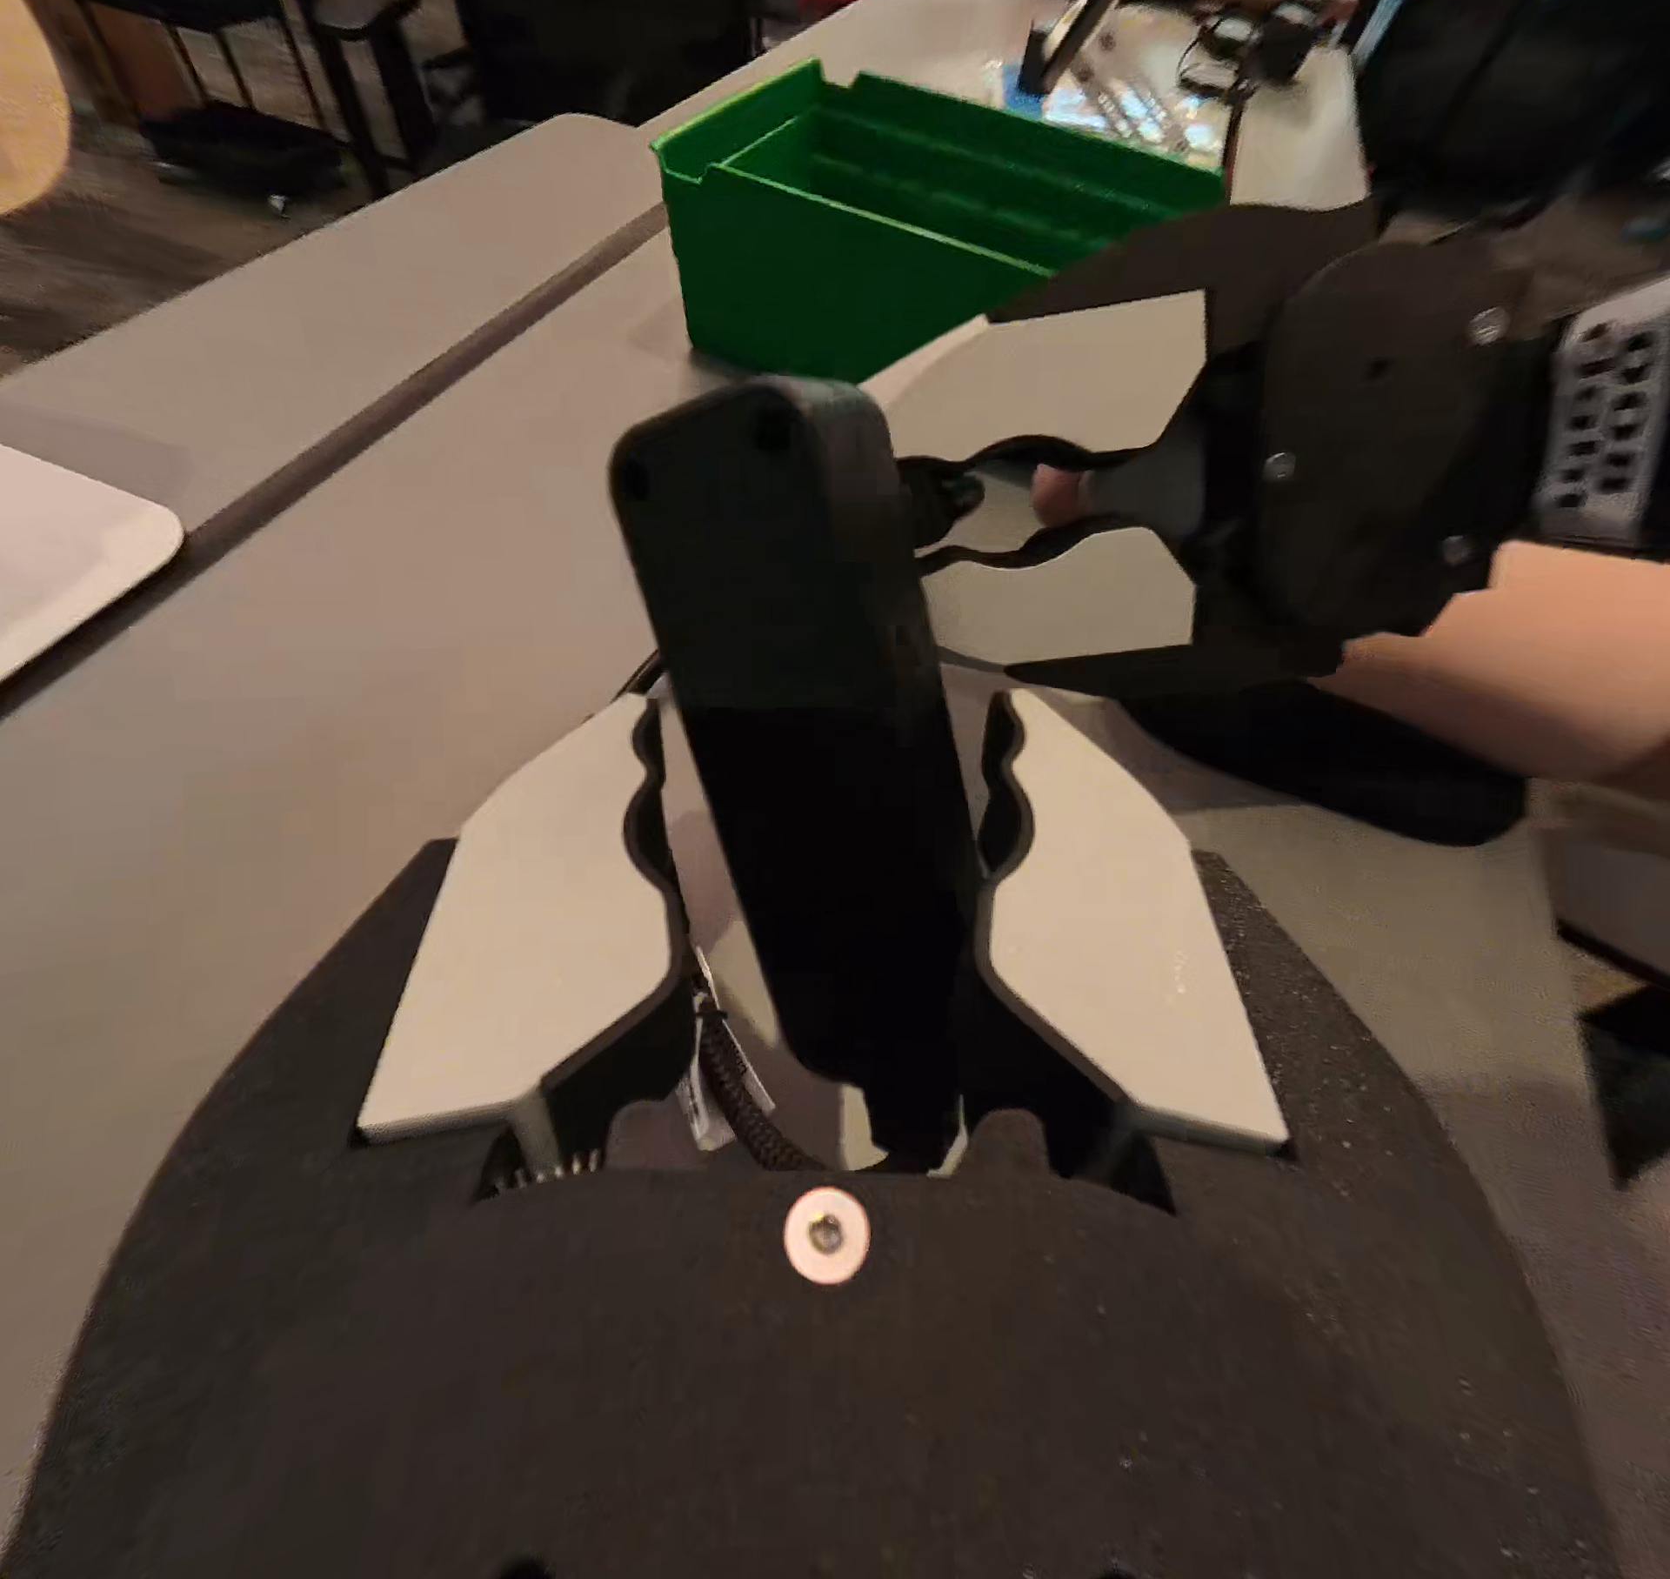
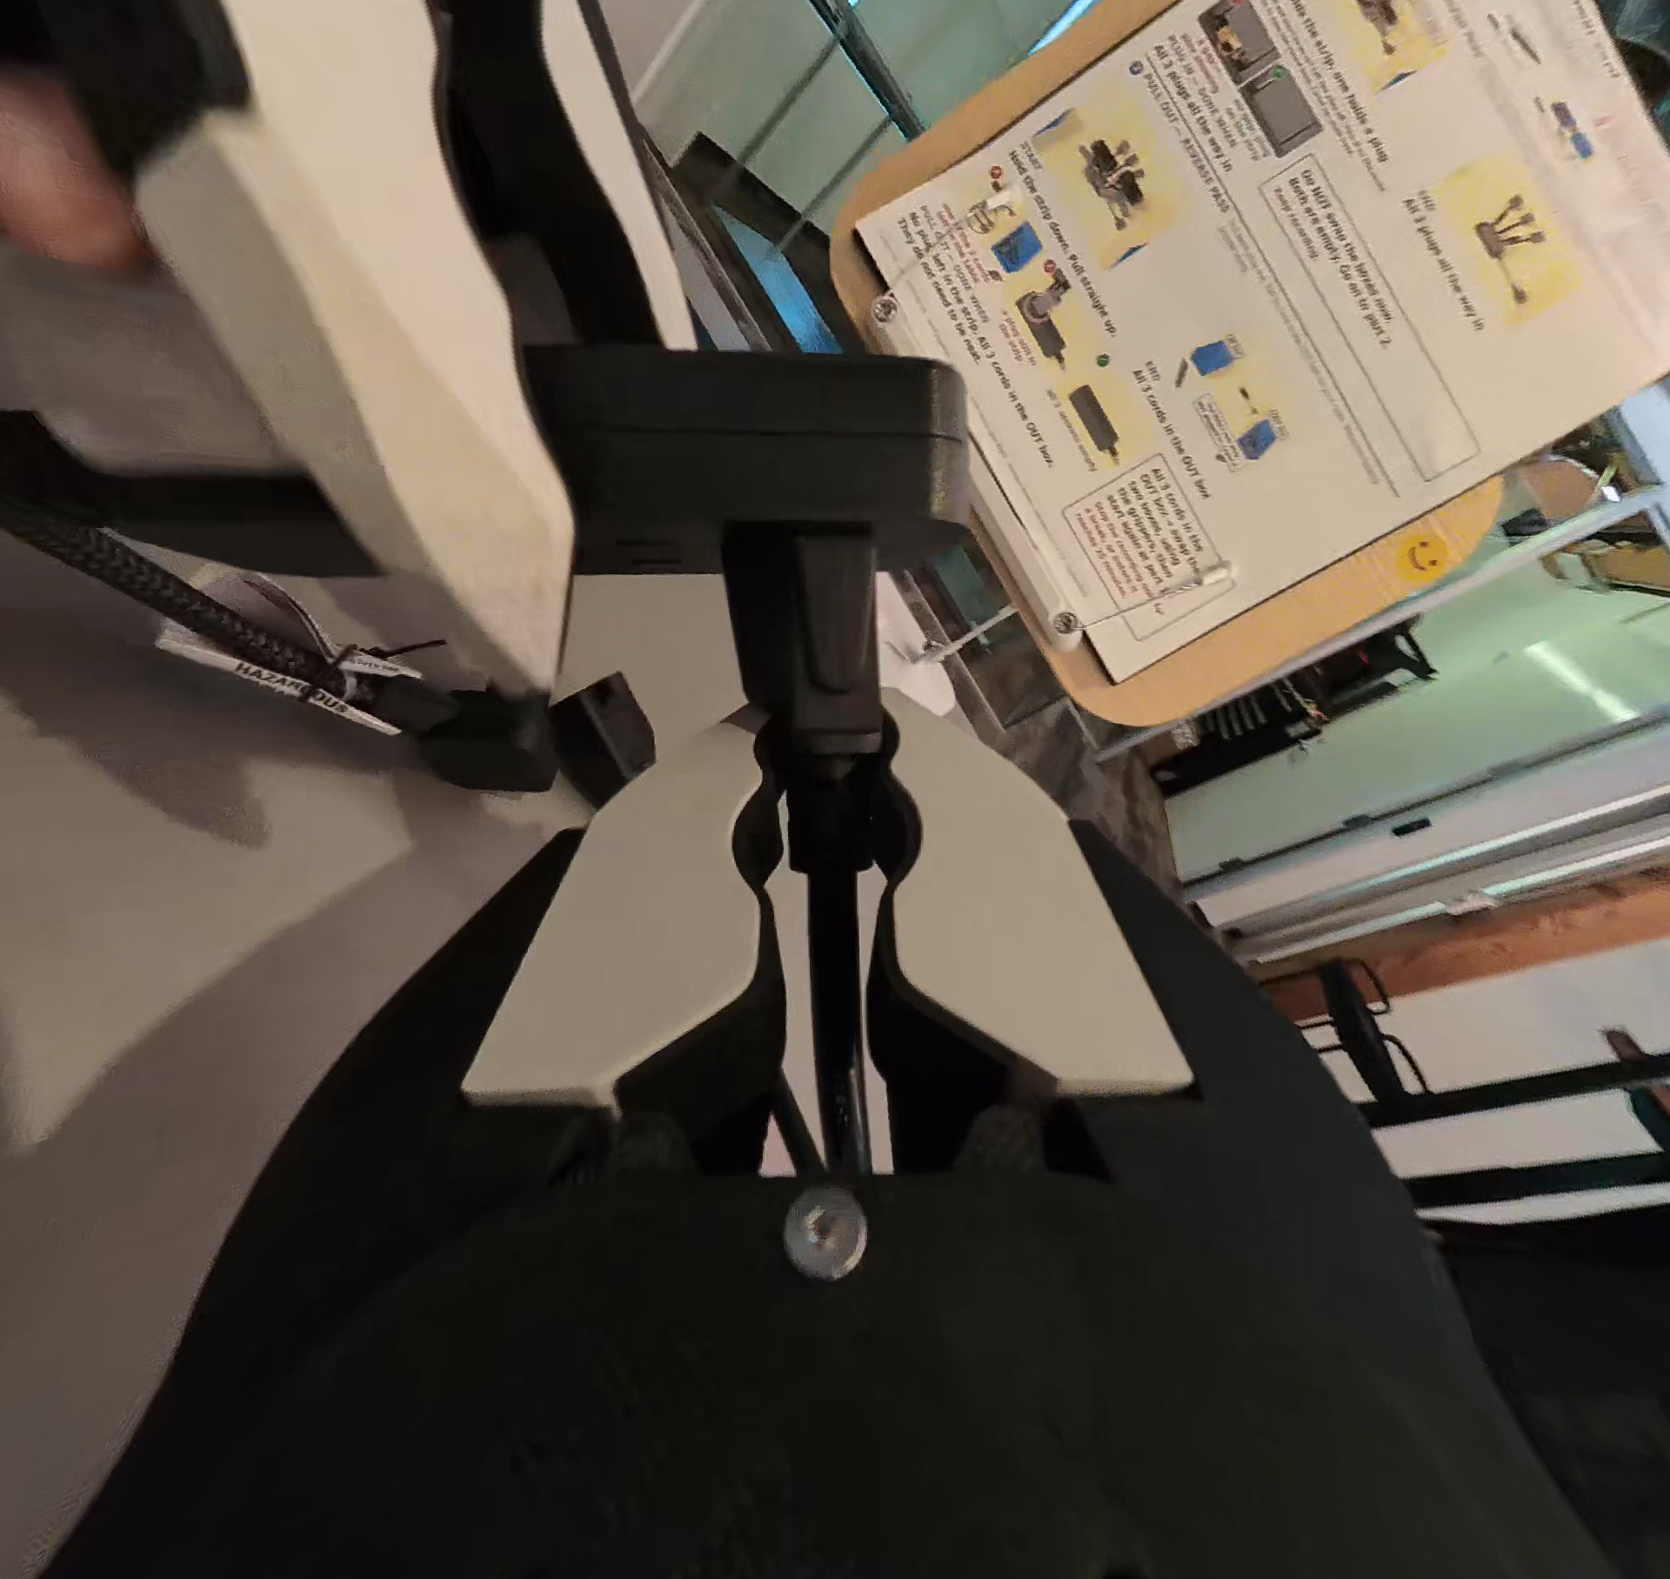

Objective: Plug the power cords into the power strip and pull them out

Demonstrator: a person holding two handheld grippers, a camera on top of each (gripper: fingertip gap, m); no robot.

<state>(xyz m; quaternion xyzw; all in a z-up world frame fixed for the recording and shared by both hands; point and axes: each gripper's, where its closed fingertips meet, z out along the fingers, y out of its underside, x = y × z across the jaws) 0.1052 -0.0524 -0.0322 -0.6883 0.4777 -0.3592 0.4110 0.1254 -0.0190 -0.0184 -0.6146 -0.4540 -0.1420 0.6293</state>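
Note:
My left gripper (image 1: 822, 713) is shut on the black power strip (image 1: 768, 559) and holds it tilted up above the grey table (image 1: 361, 632). My right gripper (image 1: 958, 510) comes in from the right, beside the strip's upper end. In the right wrist view the right gripper (image 2: 827, 749) is shut on the neck of a black plug (image 2: 827, 623). The plug's body meets the strip's face (image 2: 750, 424), and no prongs show. The plug's cord (image 2: 836, 993) runs back between the fingers. One left-gripper finger (image 2: 389, 342) shows at the left.
A green bin (image 1: 858, 270) with dividers stands on the table behind the strip. A white pad (image 1: 63, 541) lies at the left edge. The strip's braided cable (image 2: 136, 577) carries a tag (image 2: 271, 686). A printed sheet on a board (image 2: 1265, 270) stands beyond. A person's forearm (image 1: 1536, 659) is at the right. About 5 cm separates my left fingertips from my right.

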